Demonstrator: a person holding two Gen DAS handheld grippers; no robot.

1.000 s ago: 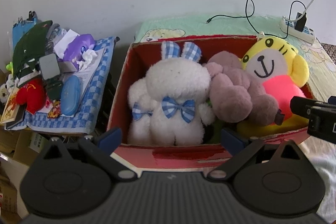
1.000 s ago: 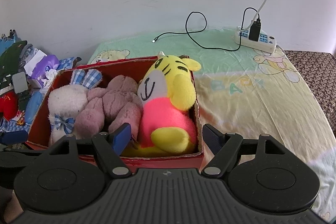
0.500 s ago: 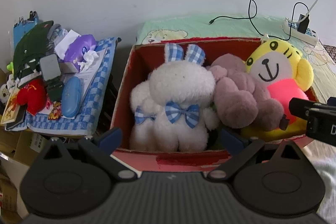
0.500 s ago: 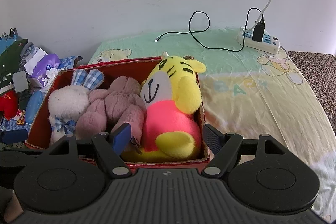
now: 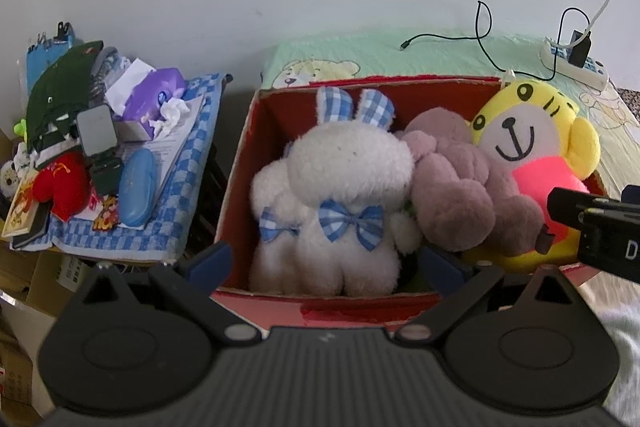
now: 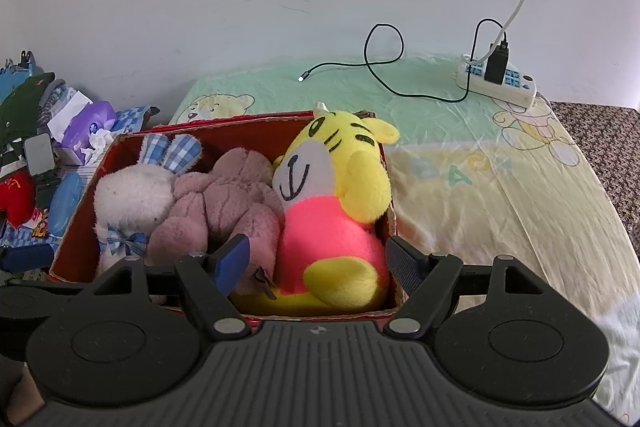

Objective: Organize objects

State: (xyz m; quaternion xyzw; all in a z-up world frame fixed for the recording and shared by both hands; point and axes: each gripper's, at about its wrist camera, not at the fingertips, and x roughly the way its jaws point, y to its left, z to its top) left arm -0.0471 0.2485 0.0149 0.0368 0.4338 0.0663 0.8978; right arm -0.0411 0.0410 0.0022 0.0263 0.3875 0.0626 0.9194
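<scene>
red cardboard box (image 5: 240, 163) on the bed, packed wall to wall with white bunny (image 5: 344, 203), mauve plush (image 5: 464, 187), yellow tiger (image 6: 332, 187), left gripper (image 5: 324, 263) spread over near rim, right gripper (image 6: 316, 259) spread astride tiger, bare bedsheet (image 6: 480, 179) rightward

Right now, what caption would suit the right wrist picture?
Open hand-held gripper faces a red box holding a white bunny, mauve plush and yellow tiger.
</scene>
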